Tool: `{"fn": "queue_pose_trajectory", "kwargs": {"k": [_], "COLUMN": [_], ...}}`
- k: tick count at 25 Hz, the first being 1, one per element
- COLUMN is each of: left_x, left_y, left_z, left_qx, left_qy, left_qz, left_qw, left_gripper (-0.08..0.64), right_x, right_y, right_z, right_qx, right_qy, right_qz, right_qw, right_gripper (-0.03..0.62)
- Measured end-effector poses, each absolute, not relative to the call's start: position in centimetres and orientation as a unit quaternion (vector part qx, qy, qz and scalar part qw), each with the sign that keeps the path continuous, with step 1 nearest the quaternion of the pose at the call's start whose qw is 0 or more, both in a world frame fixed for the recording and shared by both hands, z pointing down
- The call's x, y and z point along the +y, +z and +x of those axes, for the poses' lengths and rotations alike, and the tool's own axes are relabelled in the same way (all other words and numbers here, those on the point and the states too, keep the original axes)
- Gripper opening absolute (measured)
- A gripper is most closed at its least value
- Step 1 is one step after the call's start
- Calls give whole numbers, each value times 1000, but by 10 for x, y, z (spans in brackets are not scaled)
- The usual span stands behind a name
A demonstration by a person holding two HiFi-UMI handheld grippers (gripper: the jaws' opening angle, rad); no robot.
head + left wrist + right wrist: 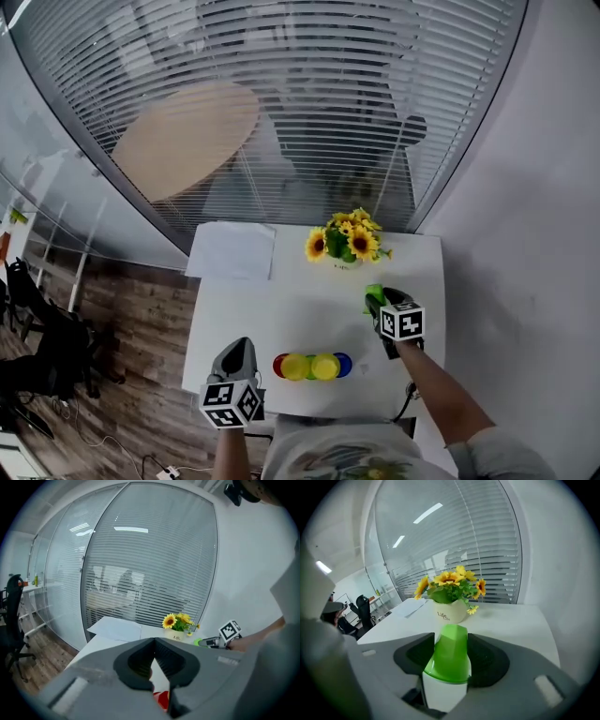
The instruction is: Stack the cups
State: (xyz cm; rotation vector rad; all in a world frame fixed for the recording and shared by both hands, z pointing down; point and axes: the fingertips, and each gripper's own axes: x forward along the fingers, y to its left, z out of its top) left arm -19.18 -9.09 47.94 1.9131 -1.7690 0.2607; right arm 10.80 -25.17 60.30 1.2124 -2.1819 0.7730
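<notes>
Green cup (449, 660) sits in the right gripper (451, 637), and this is where the job could come unstuck. The cup tapers, narrow end pointing away and wide rim toward the camera, so a grip on those sloping sides could let it slide forward out of the jaws on the way across. The row of cups (312, 366) waits near the front edge of the white table (281, 300), red (280, 366) at one end, two yellow in the middle, blue (343, 364) at the other. A clumsy arrival could knock that row apart or nudge one over the edge. The sunflower pot (450, 611) stands just ahead of the right gripper, and a swing the wrong way would clip it. On the head view the right gripper (380, 307) hangs at the table's right side, well apart from the row, with the green cup (374, 293) at its tip. Its jaws stand fairly wide, and the pads appear pressed on either flank of the cup, so I judge it clamped and carried. Over on the near left corner, the left gripper (238, 349) has its jaws fully together with nothing between them; the red cup shows just below its tip (153, 641), untouched.
</notes>
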Motion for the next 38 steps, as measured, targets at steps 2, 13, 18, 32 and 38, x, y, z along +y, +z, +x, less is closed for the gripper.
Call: {"fn": "queue_pose_trajectory", "kwargs": {"k": [2, 13, 18, 32, 38], "left_x": [-93, -92, -84, -49, -34], "left_y": [479, 474, 471, 474, 486], "left_z": [-186, -168, -166, -161, -157], "left_qx": [-648, -630, -627, -617, -610], "left_qy": [95, 98, 98, 91, 84], "left_qz": [711, 730, 734, 746, 753], "left_qw": [256, 246, 243, 232, 230], "left_gripper": [6, 6, 6, 6, 6], "right_x": [-236, -145, -117, -101, -96], "right_y": [599, 596, 604, 545, 497], "right_z": [112, 127, 131, 115, 98], "right_qx": [-819, -836, -833, -858, -873], "right_qy": [252, 163, 166, 124, 106], "right_qz": [447, 442, 442, 445, 452], "right_qw": [256, 280, 289, 224, 152], "right_gripper": [221, 221, 221, 218, 216]}}
